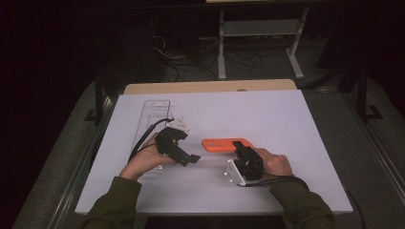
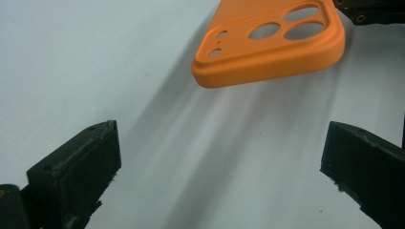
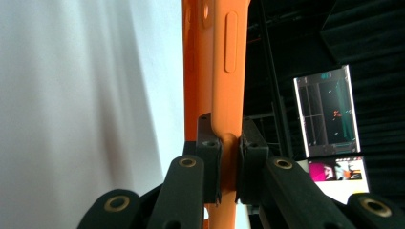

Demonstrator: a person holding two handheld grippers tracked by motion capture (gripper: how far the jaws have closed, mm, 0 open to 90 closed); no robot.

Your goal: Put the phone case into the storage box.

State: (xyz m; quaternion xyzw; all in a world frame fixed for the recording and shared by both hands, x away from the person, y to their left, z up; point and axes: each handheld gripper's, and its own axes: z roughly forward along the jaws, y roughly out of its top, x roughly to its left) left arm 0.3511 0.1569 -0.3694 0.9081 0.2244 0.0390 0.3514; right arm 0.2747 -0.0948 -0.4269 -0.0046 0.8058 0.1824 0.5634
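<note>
White counter (image 1: 267,124) first: the orange phone case (image 1: 225,144) hangs just above it, long axis running straight from the right tongs (image 1: 240,151) toward the left tongs (image 1: 192,158). Right tongs are clamped on the case's near end, pinching its side wall. Left tongs stand wide apart, empty, with the case's camera-cutout end (image 2: 272,40) just ahead of them and off to their right, not yet between the pads.

White rectangular table (image 1: 267,114) with a wooden far edge, clear flat plastic tray (image 1: 154,114) lying at far left
</note>
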